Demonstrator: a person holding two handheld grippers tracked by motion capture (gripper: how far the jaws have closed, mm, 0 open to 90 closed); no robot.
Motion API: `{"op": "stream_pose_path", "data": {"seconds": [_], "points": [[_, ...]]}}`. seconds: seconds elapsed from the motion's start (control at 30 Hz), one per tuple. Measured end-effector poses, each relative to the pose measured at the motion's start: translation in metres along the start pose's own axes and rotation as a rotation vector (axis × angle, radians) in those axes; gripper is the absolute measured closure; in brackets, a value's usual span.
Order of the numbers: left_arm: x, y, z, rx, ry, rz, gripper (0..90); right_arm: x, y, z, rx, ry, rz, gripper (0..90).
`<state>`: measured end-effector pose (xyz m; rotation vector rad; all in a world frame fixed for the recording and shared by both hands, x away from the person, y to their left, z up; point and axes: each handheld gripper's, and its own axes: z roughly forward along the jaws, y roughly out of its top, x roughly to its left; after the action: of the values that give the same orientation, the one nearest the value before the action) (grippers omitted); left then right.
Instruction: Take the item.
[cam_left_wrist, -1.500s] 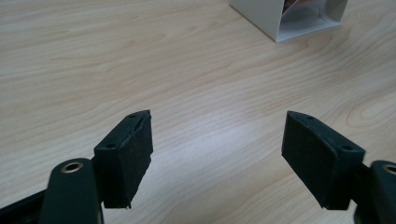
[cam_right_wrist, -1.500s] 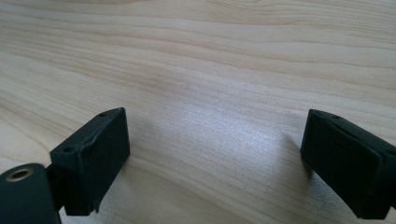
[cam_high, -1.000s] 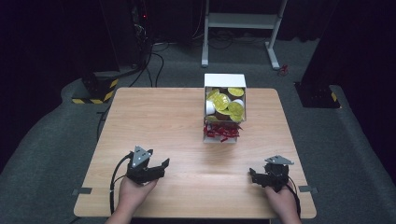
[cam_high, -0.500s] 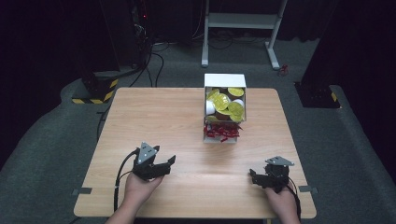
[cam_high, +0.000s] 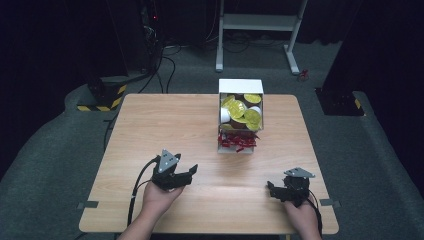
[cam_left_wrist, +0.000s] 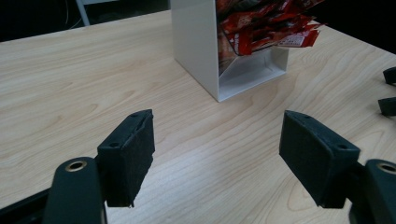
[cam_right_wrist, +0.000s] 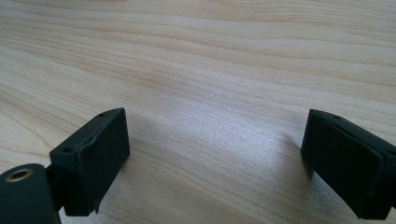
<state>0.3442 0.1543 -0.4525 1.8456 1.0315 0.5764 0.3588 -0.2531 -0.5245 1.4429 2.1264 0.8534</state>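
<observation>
The left hand-held gripper (cam_high: 192, 170) is held wide and empty, aimed at the white box (cam_left_wrist: 198, 51) of red packets (cam_left_wrist: 261, 23). One protruding packet should be lined up squarely between the jaws. The right hand-held gripper (cam_high: 271, 188) is also held wide over the surface (cam_high: 150, 130).

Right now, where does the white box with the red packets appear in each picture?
High view: the white box stands at the table's far middle, ahead of both grippers.
Left gripper view: the same box is at the top centre, beyond the open jaws, with the red packets in it.
Right gripper view: I cannot place it there; bare wood lies between the jaws.
Shared landmark: the wooden table.
</observation>
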Motion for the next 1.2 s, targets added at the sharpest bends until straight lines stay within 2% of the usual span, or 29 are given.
{"op": "stream_pose_path", "data": {"seconds": [0.27, 0.43, 0.6, 0.87, 1.03, 1.1, 1.2], "points": [[-0.004, 0.008, 0.006, -0.004, -0.025, -0.001, 30.4, 0.000, 0.000, 0.000, 0.000, 0.000, 0.000, 7.7], [-0.006, 0.014, 0.009, -0.012, -0.024, 0.010, 31.3, 0.000, 0.000, 0.000, 0.000, 0.000, 0.000, 7.8], [-0.006, 0.017, 0.014, -0.015, -0.036, 0.009, 37.2, 0.000, 0.000, 0.000, 0.000, 0.001, -0.001, 7.7], [-0.006, 0.019, 0.019, -0.034, -0.026, 0.000, 34.8, 0.001, 0.000, 0.000, 0.002, 0.005, 0.002, 7.7], [-0.004, 0.021, 0.022, -0.033, -0.044, -0.027, 37.7, 0.001, 0.000, 0.000, -0.002, 0.007, -0.001, 7.7], [-0.004, 0.023, 0.023, -0.034, -0.038, -0.004, 37.3, 0.001, 0.000, 0.000, -0.001, 0.007, 0.001, 7.6], [-0.004, 0.026, 0.023, -0.044, -0.045, -0.008, 37.1, 0.001, 0.000, 0.000, 0.002, 0.007, 0.000, 7.6]]}}
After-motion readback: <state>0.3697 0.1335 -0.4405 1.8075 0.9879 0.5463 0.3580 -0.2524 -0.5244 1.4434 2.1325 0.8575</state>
